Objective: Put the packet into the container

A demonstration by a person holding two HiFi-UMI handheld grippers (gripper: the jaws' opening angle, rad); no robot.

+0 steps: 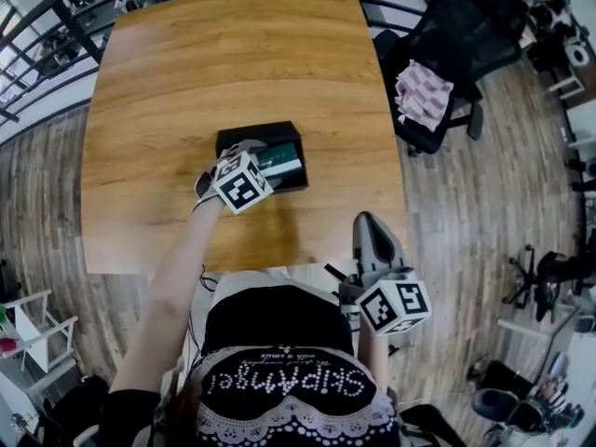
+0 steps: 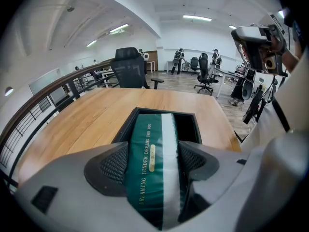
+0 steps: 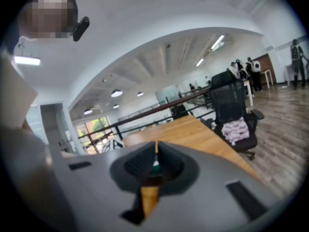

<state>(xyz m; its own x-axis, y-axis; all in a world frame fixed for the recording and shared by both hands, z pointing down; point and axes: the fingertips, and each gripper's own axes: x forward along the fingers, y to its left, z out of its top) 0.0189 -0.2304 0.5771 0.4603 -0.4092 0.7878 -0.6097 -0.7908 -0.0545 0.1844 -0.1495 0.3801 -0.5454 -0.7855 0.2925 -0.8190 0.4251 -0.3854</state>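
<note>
Right gripper view: the right gripper had its jaws pressed together with nothing between them. It hung at the near right edge of the table. Farther in, the left gripper was clamped on the green packet, one pad on each side. The packet's far end reached over the open black container, which stood near the table's middle. Bare wood lay all round the container. An office chair stood beyond the far right edge.
</note>
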